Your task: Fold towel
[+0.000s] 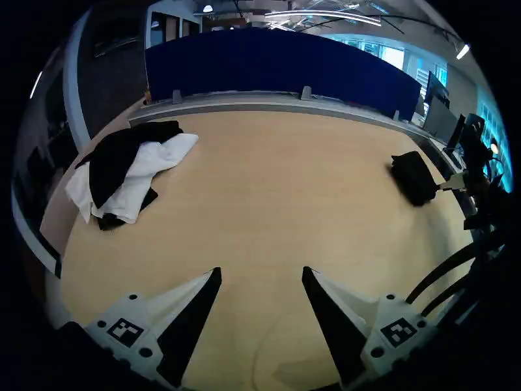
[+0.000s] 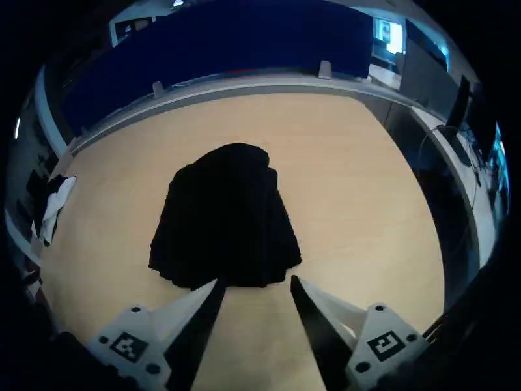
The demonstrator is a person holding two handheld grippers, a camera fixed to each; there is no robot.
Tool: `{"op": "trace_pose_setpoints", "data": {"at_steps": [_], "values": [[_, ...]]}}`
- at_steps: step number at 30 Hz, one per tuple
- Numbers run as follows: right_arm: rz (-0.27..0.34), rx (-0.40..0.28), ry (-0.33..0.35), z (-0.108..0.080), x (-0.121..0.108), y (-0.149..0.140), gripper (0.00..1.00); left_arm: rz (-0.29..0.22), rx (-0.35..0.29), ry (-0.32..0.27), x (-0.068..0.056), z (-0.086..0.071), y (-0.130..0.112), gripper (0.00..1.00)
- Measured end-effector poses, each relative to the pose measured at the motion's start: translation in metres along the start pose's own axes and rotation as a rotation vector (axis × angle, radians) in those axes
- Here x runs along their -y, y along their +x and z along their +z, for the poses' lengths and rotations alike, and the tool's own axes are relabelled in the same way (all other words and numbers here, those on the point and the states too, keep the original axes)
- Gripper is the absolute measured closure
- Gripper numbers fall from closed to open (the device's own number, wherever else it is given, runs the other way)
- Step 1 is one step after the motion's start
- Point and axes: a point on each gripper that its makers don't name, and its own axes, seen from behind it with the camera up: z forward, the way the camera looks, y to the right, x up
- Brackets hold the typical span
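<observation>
My left claw [image 1: 260, 277] hangs released over bare wooden counter [image 1: 280, 195], its fingers spread wide with nothing between them. Far off to its left lies a loose heap of black and white towels [image 1: 130, 169], near the counter's back edge and the blue partition [image 1: 273, 65]. My right claw [image 2: 257, 283] is also released, jaws apart. Its fingertips sit right at the near edge of the folded black towel [image 2: 225, 215], which lies flat on the counter; I cannot tell whether they touch it.
</observation>
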Motion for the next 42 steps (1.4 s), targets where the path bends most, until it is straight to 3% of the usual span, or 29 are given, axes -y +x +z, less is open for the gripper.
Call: {"op": "trace_pose_setpoints", "data": {"at_steps": [11, 18, 29, 42], "values": [[-0.008, -0.053, 0.032, -0.001, 0.018, 0.018, 0.0, 0.0, -0.001, 0.002, 0.0, -0.003, 0.0, 0.08], [-0.049, -0.095, 0.06, 0.01, 0.038, 0.054, 0.0, -0.003, -0.001, 0.006, 0.0, -0.004, -0.002, 0.08], [-0.099, -0.123, 0.065, 0.032, 0.048, 0.107, 0.0, -0.013, -0.001, 0.016, 0.001, -0.006, -0.004, 0.08], [-0.101, -0.089, 0.064, 0.055, 0.05, 0.104, 0.0, -0.02, 0.004, 0.031, 0.006, -0.005, -0.007, 0.08]]}}
